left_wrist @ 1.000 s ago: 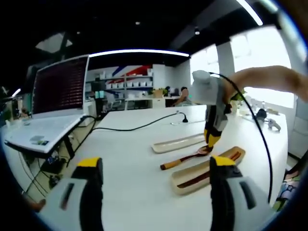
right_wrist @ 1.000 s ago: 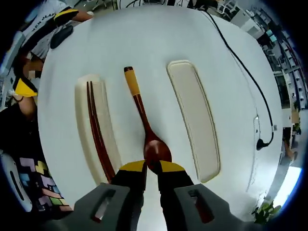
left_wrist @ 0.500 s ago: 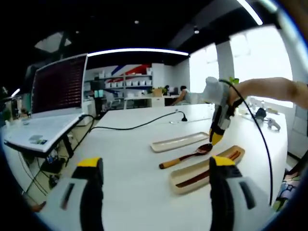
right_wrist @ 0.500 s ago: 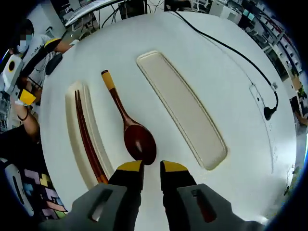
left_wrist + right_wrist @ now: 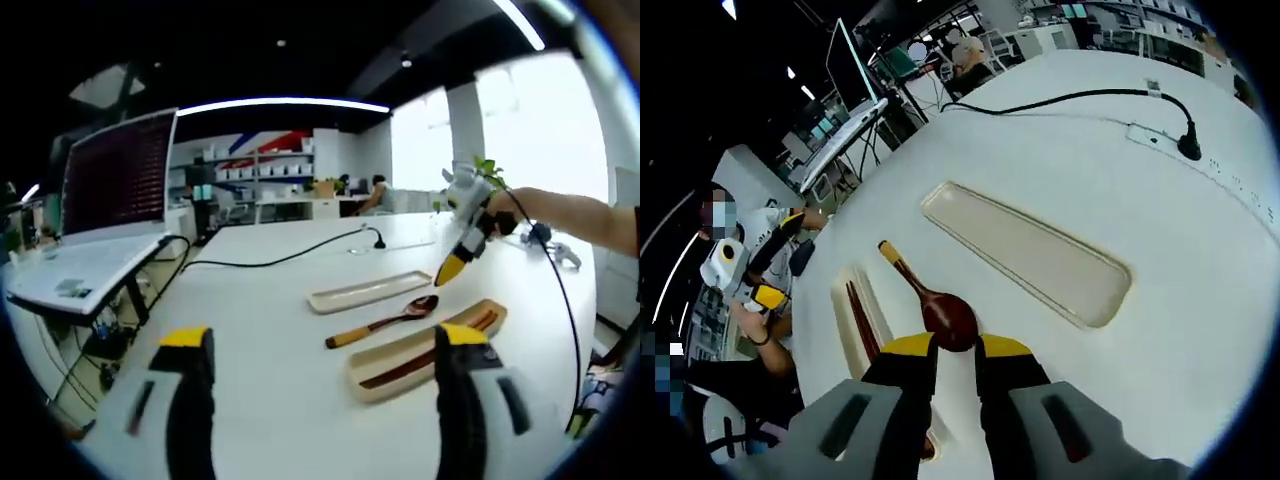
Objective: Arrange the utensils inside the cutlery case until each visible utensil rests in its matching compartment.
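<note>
A wooden spoon [image 5: 385, 322] [image 5: 940, 310] with a yellow-tipped handle lies on the white table between two cream compartments of the case. The empty compartment [image 5: 370, 292] [image 5: 1025, 250] lies on one side of it. The other compartment [image 5: 400, 372] [image 5: 845, 300] holds dark chopsticks [image 5: 430, 357] [image 5: 862, 322]. My right gripper [image 5: 957, 347] [image 5: 452, 270] hovers above the spoon's bowl, its jaws close together with nothing between them. My left gripper [image 5: 323, 340] [image 5: 758, 296] stands wide open and apart from the case, holding nothing.
An open laptop [image 5: 110, 200] sits at the table's left. A black cable [image 5: 290, 262] [image 5: 1060, 100] runs across the table to a plug [image 5: 1185, 150] beyond the empty compartment. A person [image 5: 750, 260] holds the left gripper by the table's edge.
The right gripper has lifted up and back from the spoon's bowl, and its view now tilts toward the room. The spoon and both compartments stay put. The left gripper has not moved.
</note>
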